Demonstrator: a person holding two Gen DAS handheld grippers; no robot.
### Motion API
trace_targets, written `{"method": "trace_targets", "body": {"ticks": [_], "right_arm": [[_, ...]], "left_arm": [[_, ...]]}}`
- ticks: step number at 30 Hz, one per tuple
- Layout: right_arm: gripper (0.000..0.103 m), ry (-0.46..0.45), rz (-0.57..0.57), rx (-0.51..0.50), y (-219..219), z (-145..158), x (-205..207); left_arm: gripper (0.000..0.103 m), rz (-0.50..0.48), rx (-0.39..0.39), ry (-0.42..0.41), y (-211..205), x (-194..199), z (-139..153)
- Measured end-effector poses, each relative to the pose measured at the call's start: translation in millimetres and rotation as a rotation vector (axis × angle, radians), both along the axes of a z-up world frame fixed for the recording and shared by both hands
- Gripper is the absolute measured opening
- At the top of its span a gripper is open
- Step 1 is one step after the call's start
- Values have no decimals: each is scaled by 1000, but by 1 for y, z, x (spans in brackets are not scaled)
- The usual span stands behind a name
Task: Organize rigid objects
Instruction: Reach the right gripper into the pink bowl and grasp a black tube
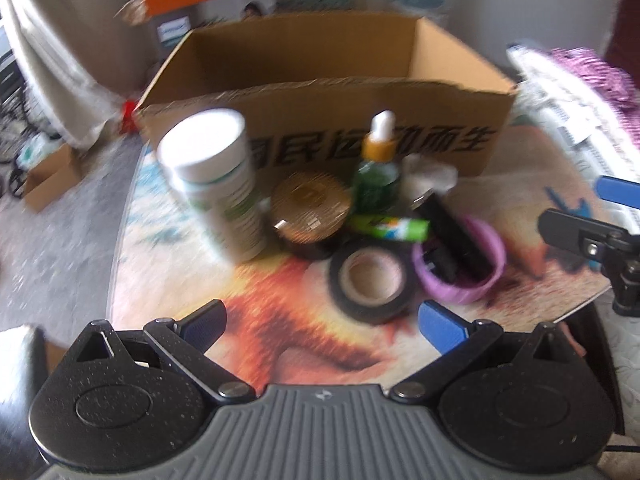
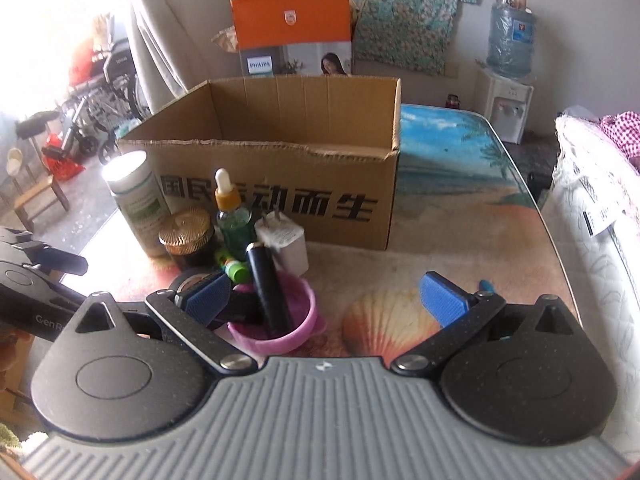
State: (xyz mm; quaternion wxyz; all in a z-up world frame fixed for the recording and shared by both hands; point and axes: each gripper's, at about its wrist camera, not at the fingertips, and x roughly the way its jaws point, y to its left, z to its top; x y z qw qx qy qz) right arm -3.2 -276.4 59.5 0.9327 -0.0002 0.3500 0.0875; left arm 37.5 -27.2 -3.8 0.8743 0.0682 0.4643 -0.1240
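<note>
Brown cardboard box (image 2: 280,184) with black printed characters. White canister (image 1: 216,176), green-striped label. Gold-lidded black jar (image 1: 310,210). Green dropper bottle (image 1: 378,168), orange collar, white bulb. Black tape roll (image 1: 372,280). Purple cup (image 2: 276,320). Tabletop (image 2: 460,240): beach print, orange shell at 6 o'clock.

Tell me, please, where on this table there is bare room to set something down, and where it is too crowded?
Free: the tabletop right of the pink cup and the cardboard box, out to the table's right edge. The box's visible inside looks empty. Crowded: the strip before the box's front wall, where white bottle, dropper bottle, gold-lidded jar, charger and tape roll stand packed.
</note>
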Motion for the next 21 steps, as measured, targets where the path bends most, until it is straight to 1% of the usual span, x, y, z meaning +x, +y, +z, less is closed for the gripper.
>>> {"method": "trace_targets", "body": {"ticks": [3,5,7,8,10,11,12,13,14,16,17,18,19,20,21], "right_arm": [[102,-32,21,38,-9,4,-3],[102,-45,39,79,-14,5,-4],[101,-47,55,122,-16,6,-2],[100,-37,78,166,-17,5,2],[93,-27,90,184,-16,4,5],[91,-15,103,201,-15,3,9],[85,-3,113,215,-13,1,12],[77,12,126,228,-11,-1,17],[74,29,138,241,-9,-2,22],[61,68,156,258,-4,-7,33],[58,88,166,265,-2,-10,39],[51,107,173,267,1,-13,45],[47,125,181,270,2,-15,49],[46,143,187,270,4,-18,54],[42,160,192,270,5,-20,59]], "left_arm": [[102,-60,-61,-31,-7,-1,2],[100,-96,-84,-56,-13,-3,3],[92,-130,-86,-72,-20,-4,4],[90,-145,-87,-80,-24,-4,4],[84,-174,-98,-85,-31,-4,5],[83,-186,-110,-83,-33,-3,5],[82,-198,-126,-84,-36,-2,6],[78,-207,-137,-83,-38,-2,5],[75,-220,-146,-84,-41,0,5],[63,-238,-159,-81,-46,1,4],[61,-244,-165,-77,-48,2,3],[57,-251,-170,-74,-50,3,2],[55,-257,-175,-72,-51,4,1],[54,-260,-179,-72,-53,5,0],[50,-264,-184,-70,-54,7,0]]}}
